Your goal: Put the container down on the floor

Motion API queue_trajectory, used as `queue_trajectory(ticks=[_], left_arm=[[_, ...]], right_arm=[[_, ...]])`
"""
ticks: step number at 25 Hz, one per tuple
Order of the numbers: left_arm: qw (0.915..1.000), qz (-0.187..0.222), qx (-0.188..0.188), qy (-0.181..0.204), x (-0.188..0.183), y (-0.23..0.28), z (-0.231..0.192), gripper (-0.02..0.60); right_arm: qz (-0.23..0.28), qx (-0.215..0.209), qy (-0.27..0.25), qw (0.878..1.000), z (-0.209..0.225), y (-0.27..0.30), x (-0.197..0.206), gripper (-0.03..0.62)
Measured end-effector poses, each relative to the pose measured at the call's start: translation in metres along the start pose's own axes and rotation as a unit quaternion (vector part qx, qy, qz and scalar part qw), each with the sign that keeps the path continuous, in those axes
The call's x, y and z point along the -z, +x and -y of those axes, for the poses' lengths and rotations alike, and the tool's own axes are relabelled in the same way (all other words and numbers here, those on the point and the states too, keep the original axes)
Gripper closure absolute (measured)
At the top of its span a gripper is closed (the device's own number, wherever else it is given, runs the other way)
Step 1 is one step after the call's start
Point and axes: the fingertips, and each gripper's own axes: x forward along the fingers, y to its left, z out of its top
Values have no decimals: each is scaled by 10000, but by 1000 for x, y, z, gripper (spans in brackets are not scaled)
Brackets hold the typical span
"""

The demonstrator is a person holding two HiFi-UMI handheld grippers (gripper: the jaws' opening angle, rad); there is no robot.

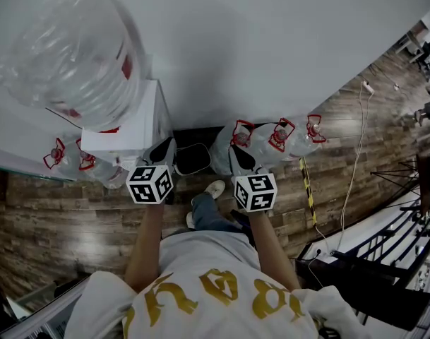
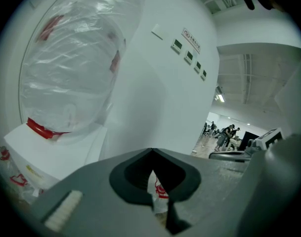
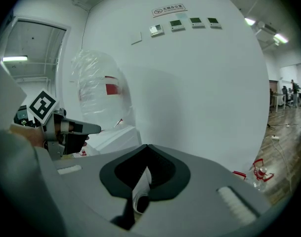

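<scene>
We note a white wall (image 1: 271,48) across the far side and a wood-plank floor (image 1: 73,217) below it. The container (image 1: 73,55), a large clear bottle wrapped in plastic film, sits on top of the white dispenser (image 1: 133,129) at the far left, against the wall. It is off the floor, and neither gripper touches it. The left gripper view shows a red ring at the container's lower end, where it meets the dispenser.

Smaller bottles with red handles stand on the floor along the wall. One group (image 1: 260,143) is right of the dispenser and another (image 1: 66,157) is left of it.

The left gripper (image 1: 162,154) is held just near of the dispenser, and its own view shows the jaws together with nothing between them. The right gripper (image 1: 241,159) is held beside it, just near of the right bottle group. Its jaws are likewise together and empty.

A white cable (image 1: 356,168) runs over the floor at the right. One shoe (image 1: 215,188) shows between the grippers.
</scene>
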Motion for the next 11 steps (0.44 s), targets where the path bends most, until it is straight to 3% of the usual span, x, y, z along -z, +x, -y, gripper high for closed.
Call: queue_trajectory(ticks=[7, 11], left_arm=[[9994, -14, -316, -152, 4, -3, -13, 581], [9970, 53, -150, -751, 8, -3, -18, 581]], right_arm=[[-55, -1, 24, 10000, 2, 3, 4, 567], [-46, 7, 50, 10000, 1, 5, 6, 566]])
